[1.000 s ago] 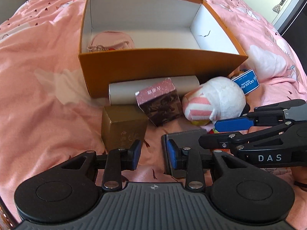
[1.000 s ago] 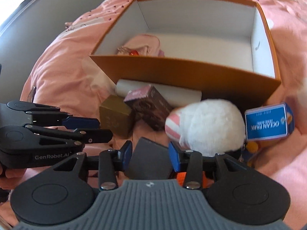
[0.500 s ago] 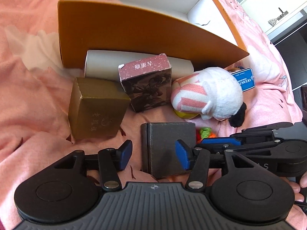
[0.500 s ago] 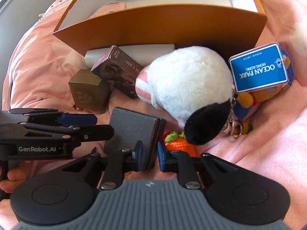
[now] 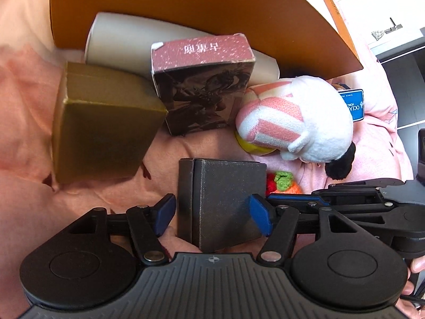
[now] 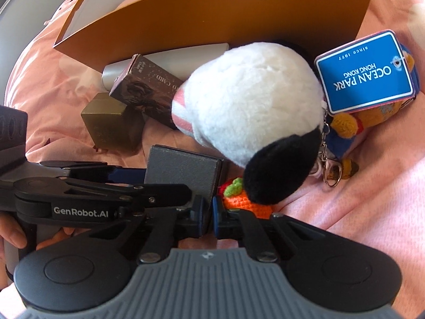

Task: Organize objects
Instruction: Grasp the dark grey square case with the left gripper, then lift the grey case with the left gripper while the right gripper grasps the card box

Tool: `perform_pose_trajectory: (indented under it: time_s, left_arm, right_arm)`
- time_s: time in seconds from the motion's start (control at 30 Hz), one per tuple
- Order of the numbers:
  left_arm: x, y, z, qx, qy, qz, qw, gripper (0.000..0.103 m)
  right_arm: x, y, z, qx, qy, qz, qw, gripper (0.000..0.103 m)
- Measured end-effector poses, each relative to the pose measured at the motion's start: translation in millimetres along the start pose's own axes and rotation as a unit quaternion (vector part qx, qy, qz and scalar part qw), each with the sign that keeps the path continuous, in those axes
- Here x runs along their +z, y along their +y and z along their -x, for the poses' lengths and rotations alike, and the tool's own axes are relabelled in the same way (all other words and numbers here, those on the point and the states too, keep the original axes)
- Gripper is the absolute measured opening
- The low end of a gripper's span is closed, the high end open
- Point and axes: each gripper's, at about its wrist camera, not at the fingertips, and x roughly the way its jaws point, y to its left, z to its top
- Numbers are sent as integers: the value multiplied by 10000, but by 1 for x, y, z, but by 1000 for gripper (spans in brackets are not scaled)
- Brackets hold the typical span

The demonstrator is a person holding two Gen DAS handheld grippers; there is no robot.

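Observation:
A dark grey box (image 5: 220, 202) lies on the pink bedspread (image 5: 26, 101), and my left gripper (image 5: 212, 215) straddles it. Its jaws are opening, and a gap shows between the left pad and the box. My right gripper (image 6: 210, 216) hangs low beside the same grey box (image 6: 183, 170). Its jaws are closing and nearly meet, with nothing seen between them. A small crochet carrot (image 6: 244, 202) lies just right of the right gripper's pads, under a white plush with pink stripes (image 6: 252, 101).
An open orange box (image 5: 186, 5) stands at the back. Against it lie a silver cylinder (image 5: 119, 40), a maroon card box (image 5: 204, 85) and a gold box (image 5: 103, 125). A blue Ocean Park tag (image 6: 366, 77) and a keychain toy (image 6: 372, 117) lie to the right.
Both grippers have sunk closer to the objects. The left jaws have spread wide around the grey box. The right jaws have drawn almost together beside the carrot.

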Motion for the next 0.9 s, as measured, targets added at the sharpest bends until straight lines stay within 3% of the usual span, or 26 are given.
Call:
perform_pose_trajectory:
  time_s: [0.27, 0.37, 0.47, 0.53, 0.67, 0.77, 0.9]
  left_arm:
    - [-10, -6, 22, 74, -289, 48, 9995, 48]
    - [-15, -13, 36, 187, -418, -70, 9989, 43]
    - [-20, -24, 50, 425, -567, -219, 9972, 42]
    - [-22, -31, 63, 593, -758, -347, 9948, 42]
    - [-24, -36, 84, 723, -1092, -503, 9901, 41]
    - [-24, -43, 97, 853, -1325, -598, 9857, 41]
    - [-18, -47, 114, 994, -1635, -672, 9792, 41]
  right_arm:
    - [0, 2, 2, -40, -33, 94, 9999, 13]
    - [-1, 5, 6, -21, -92, 172, 9998, 14]
    - [0, 12, 11, -47, -149, 366, 9992, 16]
    - [-1, 18, 16, -44, -235, 512, 9984, 23]
    - [2, 30, 31, 49, -480, 885, 9949, 23]
    - [6, 41, 43, 131, -678, 1288, 9893, 24]
    - [14, 57, 54, -69, -1006, 1892, 9767, 29]
